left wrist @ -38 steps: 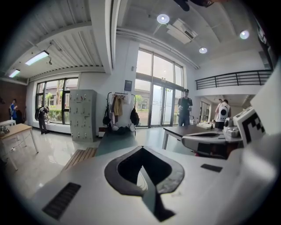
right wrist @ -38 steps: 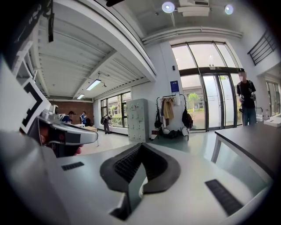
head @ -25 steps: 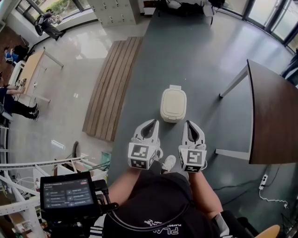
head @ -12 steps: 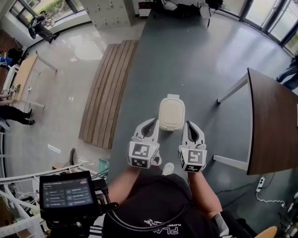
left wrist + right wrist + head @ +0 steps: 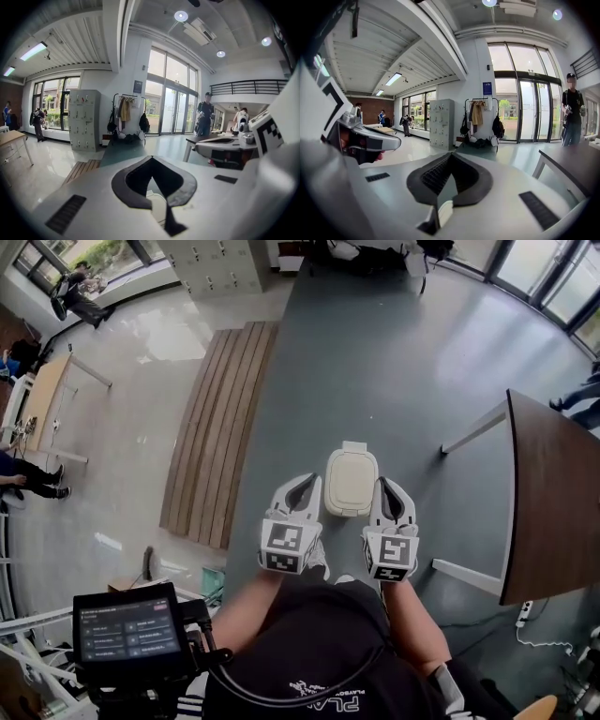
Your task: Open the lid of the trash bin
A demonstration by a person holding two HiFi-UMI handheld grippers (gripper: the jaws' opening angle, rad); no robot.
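Forearms reach forward and down from the person's body, side by side, each holding one gripper level above the grey floor point(image 5: 403, 371). The left gripper point(image 5: 302, 486) and the right gripper point(image 5: 387, 488) point the same way, away from the person, well apart from each other. Each has a cube with black and white square markers at its rear, two cubes in all.

One trash bin point(image 5: 350, 482) stands on the floor between the two grippers, just beside each, with neither touching it. It is cream, smooth plastic, a rounded rectangle seen from above, with a small tab at its far edge. Its single lid lies flat and closed.

In the left gripper view the left gripper point(image 5: 151, 159) has its jaws together, tip to tip, the dark pads curving into a spade-shaped loop with nothing gripped; a pale part of the bin shows through the gap below. In the right gripper view the right gripper point(image 5: 450, 155) also has its jaws closed at the tips, ribbed dark pads inside, holding nothing.

Left of the bin lies one panel of wooden slats point(image 5: 217, 418); to the right stands one dark brown table point(image 5: 553, 493).
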